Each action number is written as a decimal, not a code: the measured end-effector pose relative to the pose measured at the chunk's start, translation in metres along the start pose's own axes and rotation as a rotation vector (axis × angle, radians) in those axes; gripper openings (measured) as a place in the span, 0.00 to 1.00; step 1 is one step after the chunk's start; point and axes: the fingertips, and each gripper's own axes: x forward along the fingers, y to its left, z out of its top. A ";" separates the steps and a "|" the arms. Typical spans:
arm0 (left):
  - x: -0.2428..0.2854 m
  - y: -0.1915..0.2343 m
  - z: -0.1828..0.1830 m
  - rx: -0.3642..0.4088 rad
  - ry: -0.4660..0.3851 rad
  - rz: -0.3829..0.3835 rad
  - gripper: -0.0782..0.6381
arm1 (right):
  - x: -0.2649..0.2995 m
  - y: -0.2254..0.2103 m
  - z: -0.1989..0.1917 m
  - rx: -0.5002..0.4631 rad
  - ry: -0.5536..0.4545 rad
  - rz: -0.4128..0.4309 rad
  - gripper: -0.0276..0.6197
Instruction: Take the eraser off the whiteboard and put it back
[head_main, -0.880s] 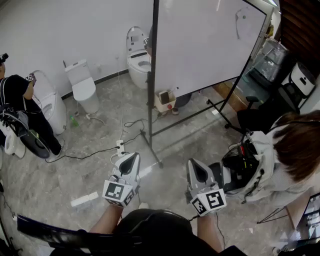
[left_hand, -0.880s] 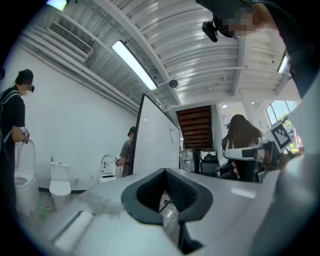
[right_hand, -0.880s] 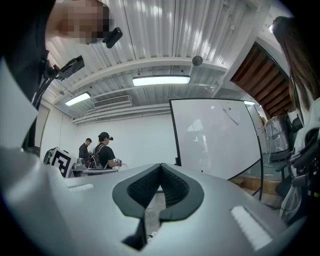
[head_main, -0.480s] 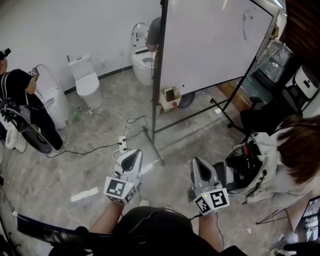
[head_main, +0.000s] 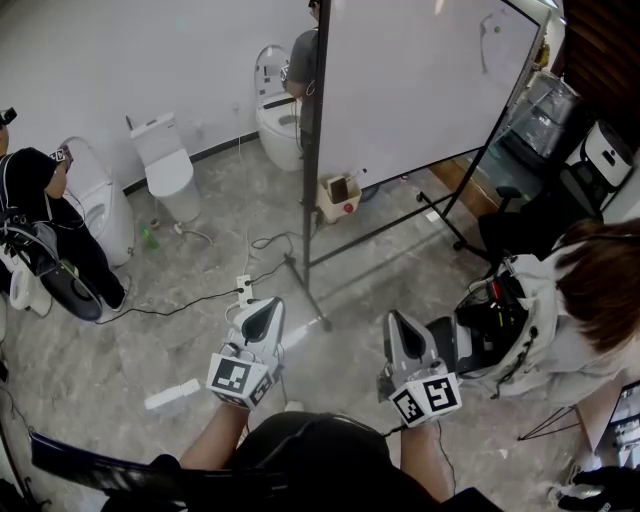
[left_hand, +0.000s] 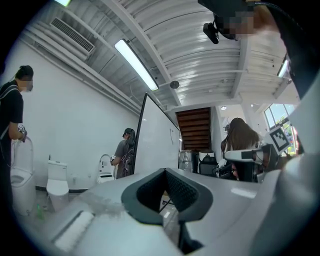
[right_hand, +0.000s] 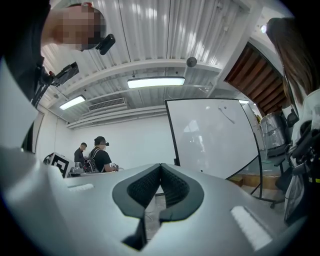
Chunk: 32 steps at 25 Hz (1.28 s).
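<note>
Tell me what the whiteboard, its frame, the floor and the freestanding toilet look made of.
The whiteboard is a glossy white panel that shows soft reflections, likely coated steel or melamine. Its frame is thin dark tubing, probably painted metal. The floor is grey and veined with a slight sheen, either stone or stone-look tile. The toilet is smooth, glossy white, likely ceramic.

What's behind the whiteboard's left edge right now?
A person stands there beside a toilet, partly covered by the whiteboard. Anything farther behind the board is hidden.
</note>
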 end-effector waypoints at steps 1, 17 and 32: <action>0.000 0.001 -0.001 0.002 0.003 -0.004 0.12 | 0.001 0.001 -0.001 -0.004 0.002 -0.001 0.06; -0.006 0.035 -0.005 -0.005 0.015 -0.069 0.12 | 0.020 0.026 -0.013 -0.016 0.002 -0.068 0.06; -0.028 0.074 -0.022 -0.050 0.040 -0.062 0.12 | 0.037 0.046 -0.030 -0.016 0.036 -0.091 0.06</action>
